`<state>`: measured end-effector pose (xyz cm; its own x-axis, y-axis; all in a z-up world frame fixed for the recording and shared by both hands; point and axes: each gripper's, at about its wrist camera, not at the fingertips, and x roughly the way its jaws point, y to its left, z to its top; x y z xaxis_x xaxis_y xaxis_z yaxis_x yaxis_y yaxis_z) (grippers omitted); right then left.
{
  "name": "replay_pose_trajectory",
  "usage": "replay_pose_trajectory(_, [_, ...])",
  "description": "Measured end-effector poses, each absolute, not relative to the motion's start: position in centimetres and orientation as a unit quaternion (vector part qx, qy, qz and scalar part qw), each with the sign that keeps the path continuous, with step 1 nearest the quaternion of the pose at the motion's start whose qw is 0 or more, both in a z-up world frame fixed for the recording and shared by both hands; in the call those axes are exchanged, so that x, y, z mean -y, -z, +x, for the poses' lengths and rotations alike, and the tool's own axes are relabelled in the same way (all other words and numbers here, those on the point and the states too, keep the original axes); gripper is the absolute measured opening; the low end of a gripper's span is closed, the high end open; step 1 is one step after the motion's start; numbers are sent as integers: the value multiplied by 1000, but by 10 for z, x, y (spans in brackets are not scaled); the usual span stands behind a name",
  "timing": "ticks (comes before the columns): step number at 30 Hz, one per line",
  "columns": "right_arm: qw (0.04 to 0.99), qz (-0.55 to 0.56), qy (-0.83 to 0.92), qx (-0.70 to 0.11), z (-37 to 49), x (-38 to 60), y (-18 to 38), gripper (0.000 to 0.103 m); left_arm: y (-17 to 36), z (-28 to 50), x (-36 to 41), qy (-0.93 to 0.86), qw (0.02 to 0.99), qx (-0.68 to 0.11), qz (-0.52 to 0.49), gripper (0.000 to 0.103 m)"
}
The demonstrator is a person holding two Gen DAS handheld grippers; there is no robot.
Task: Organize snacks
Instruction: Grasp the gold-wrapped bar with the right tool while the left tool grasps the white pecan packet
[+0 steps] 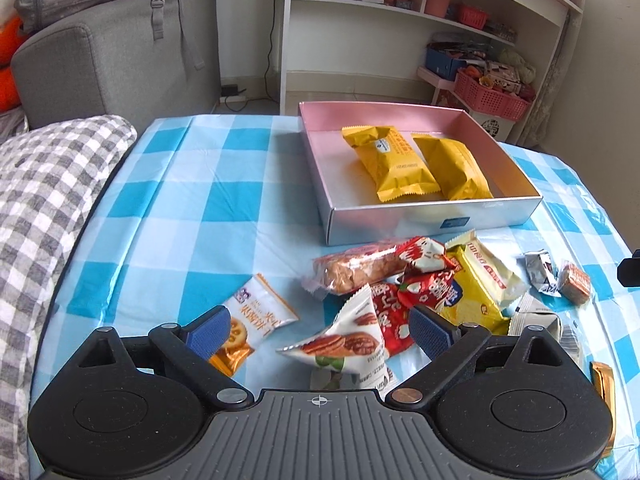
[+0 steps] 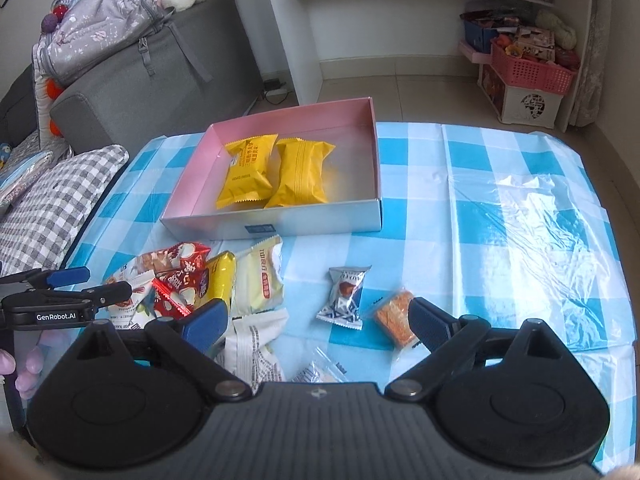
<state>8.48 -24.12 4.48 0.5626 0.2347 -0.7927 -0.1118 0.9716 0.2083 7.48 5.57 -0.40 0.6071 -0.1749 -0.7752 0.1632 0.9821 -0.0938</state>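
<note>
An open box [image 1: 436, 222] with a pink inside holds two yellow snack packs [image 1: 396, 164], [image 2: 276, 172]; the box also shows in the right wrist view [image 2: 280, 230]. Loose snacks lie in front of it: a pecan pack [image 1: 348, 344], red packs [image 1: 424, 276], a yellow-white pack [image 1: 484, 276], a cookie pack [image 1: 256, 316]. My left gripper [image 1: 320, 330] is open above the pecan pack. My right gripper [image 2: 316, 322] is open and empty, near a small blue-white candy [image 2: 344, 296] and an orange snack [image 2: 396, 316]. The left gripper shows at the left of the right wrist view [image 2: 68, 284].
The blue-checked tablecloth [image 2: 500, 200] covers the table. A grey checked cushion [image 1: 44, 200] lies at the left edge. A grey sofa [image 1: 120, 56] and a white shelf [image 1: 400, 12] with pink baskets stand behind.
</note>
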Motion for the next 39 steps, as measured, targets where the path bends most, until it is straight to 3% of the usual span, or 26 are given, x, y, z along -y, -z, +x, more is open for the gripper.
replay_pose_trajectory(18, [806, 64, -58, -585, 43, 248, 9, 96, 34, 55, -39, 96, 879, -468, -4, 97])
replay_pose_trajectory(27, [779, 62, -51, -622, 28, 258, 29, 89, 40, 59, -24, 86, 884, -460, 4, 94])
replay_pose_trajectory(31, [780, 33, -51, -622, 23, 249, 31, 86, 39, 59, -19, 81, 886, -455, 16, 86])
replay_pose_trajectory(39, [797, -19, -53, -601, 14, 235, 26, 61, 40, 64, -28, 68, 883, -464, 0, 57])
